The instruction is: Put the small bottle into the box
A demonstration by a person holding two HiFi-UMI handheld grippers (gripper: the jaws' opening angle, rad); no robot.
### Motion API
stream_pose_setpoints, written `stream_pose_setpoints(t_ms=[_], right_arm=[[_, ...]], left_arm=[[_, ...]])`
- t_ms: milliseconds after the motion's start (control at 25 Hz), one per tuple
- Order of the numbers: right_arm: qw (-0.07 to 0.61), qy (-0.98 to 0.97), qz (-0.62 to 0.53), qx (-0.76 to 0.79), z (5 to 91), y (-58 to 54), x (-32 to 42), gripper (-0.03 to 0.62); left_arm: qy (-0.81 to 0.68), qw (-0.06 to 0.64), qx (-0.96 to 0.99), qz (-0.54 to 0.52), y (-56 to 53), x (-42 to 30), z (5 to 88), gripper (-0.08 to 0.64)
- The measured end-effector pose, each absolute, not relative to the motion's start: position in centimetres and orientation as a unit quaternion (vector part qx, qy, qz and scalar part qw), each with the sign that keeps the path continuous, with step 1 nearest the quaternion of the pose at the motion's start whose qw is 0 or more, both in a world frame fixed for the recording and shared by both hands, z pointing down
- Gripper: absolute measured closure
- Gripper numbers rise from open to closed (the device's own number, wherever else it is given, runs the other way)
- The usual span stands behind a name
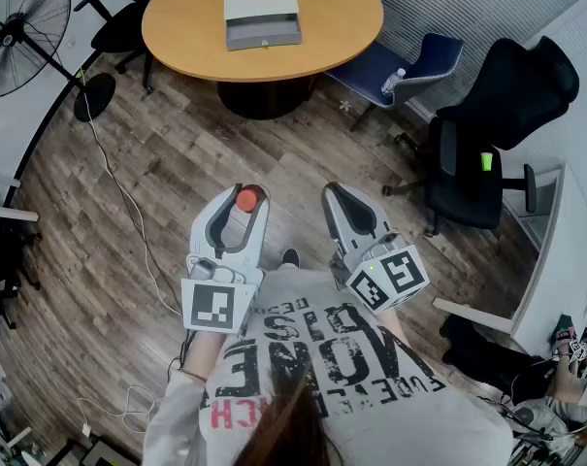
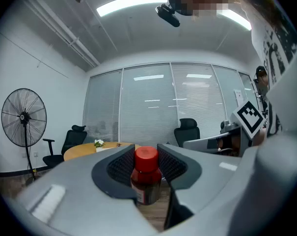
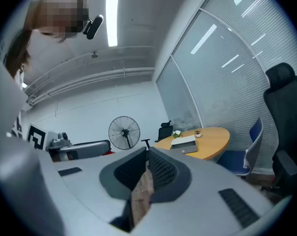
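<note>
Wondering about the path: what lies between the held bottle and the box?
In the head view: only wood floor, then the table, base and top, up to the box. The left gripper holds the bottle.

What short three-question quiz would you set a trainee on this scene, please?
1. True or false: the right gripper grips the small dark bottle with a red cap.
2. Multiple choice: the flat grey box lies on A) a blue chair, B) the round wooden table, C) the floor.
3. Fill in: the jaws of the left gripper are closed on the ___.

Key: 1 false, as the right gripper's jaws are together with nothing between them; 2 B; 3 bottle.
</note>
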State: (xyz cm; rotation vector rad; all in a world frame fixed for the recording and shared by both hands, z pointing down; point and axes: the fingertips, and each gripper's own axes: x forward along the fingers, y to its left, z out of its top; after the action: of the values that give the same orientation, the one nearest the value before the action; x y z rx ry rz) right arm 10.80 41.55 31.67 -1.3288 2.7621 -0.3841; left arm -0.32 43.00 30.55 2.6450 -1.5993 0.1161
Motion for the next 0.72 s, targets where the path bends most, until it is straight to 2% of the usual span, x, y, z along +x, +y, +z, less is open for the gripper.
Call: stream_pose_setpoints(t_ms=[720], right_arm=[[0.031,0.906,-0.119,-0.406,31.3,41.4,11.9,0.568]], left_arm=[[-0.532,0.025,0.845,0.036,42.8,0.8,30.7,0.411]])
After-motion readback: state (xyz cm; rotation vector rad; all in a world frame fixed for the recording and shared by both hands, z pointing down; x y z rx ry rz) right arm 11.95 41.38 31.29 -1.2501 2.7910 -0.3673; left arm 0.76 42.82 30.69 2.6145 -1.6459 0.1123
